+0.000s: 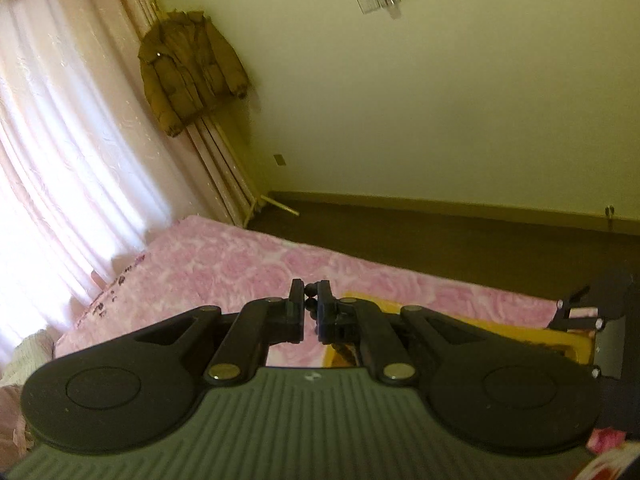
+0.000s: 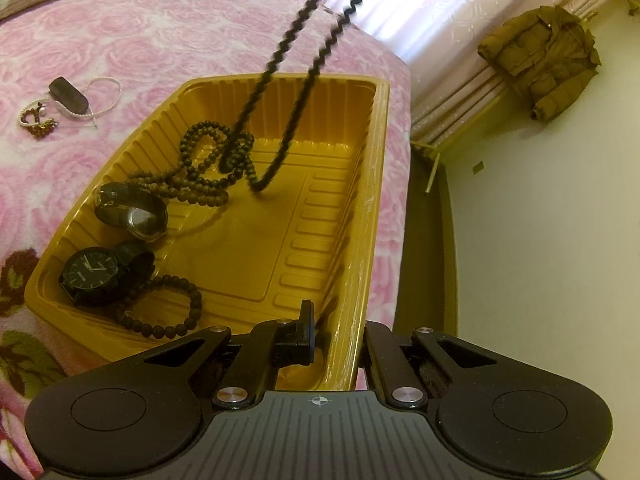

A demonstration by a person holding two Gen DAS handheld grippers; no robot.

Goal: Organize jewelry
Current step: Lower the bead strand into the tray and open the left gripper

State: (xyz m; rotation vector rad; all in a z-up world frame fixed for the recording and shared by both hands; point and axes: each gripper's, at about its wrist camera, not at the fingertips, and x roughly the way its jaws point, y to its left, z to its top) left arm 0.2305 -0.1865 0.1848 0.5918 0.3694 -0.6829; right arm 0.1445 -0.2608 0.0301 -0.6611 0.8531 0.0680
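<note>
Bead necklace (image 2: 296, 80): dark round beads, looped strand hanging from upper frame into ribbed gold plastic tray (image 2: 372, 184) at centre; left gripper (image 1: 311, 304) clenched on its beads; right gripper (image 2: 336, 332) pinching the tray's rim.

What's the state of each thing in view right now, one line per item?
left hand-held gripper: shut on black bead string
black bead string: hanging, lower end inside the tray, blurred
right hand-held gripper: shut on gold tray rim
gold tray: upright on the bed, part filled
two watches: lying in the tray
brown bead strands: lying in the tray
pearl strand: on the blanket, outside the tray
</note>
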